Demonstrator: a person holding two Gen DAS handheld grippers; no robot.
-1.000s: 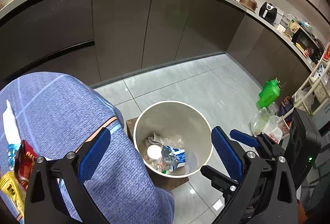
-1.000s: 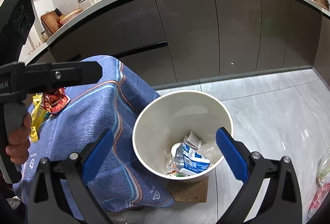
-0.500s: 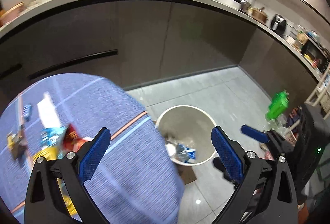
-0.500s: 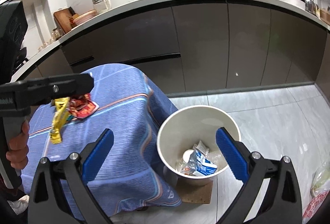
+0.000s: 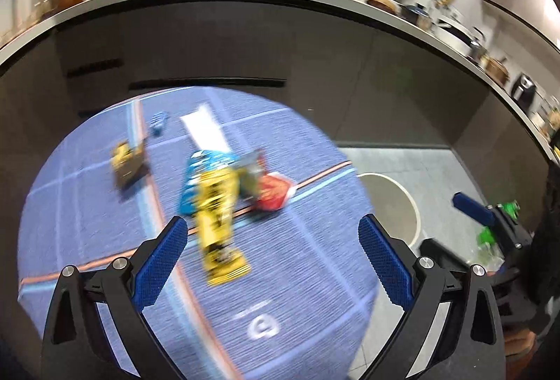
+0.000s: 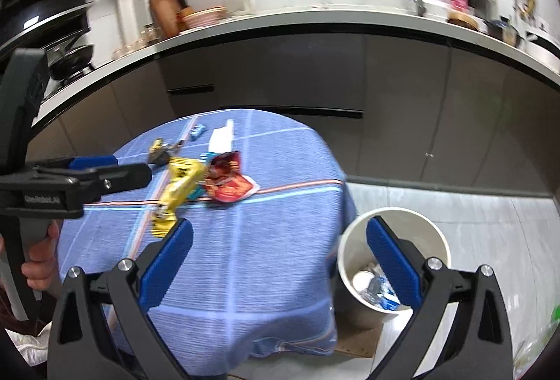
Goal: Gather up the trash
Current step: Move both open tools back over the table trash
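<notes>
A round table under a blue cloth (image 5: pixel 297 278) (image 6: pixel 252 257) carries several wrappers: a yellow one (image 5: pixel 215 222) (image 6: pixel 176 184), a red one (image 5: pixel 271 192) (image 6: pixel 229 182), a blue one (image 5: pixel 203 170), a white paper strip (image 5: pixel 206 131) (image 6: pixel 220 138) and a small yellow-brown packet (image 5: pixel 126 159) (image 6: pixel 159 150). My left gripper (image 5: pixel 273 261) hangs open above the cloth, just short of the yellow wrapper. My right gripper (image 6: pixel 278 261) is open over the table's right edge. The white bin (image 6: pixel 392 240) (image 5: pixel 402 201) stands on the floor to the right, with trash inside.
Dark cabinets (image 6: pixel 385 82) under a white counter (image 6: pixel 315 17) run behind the table. A cardboard sheet (image 6: pixel 357 341) lies under the bin. A hand (image 6: pixel 40 268) holds the left gripper's body (image 6: pixel 70 185) at the left. Green items (image 5: pixel 490 233) lie on the grey tiled floor.
Both views have swung left and up from the bin toward the table. The wrappers now lie in front of the left gripper. Both grippers stayed open and empty.
</notes>
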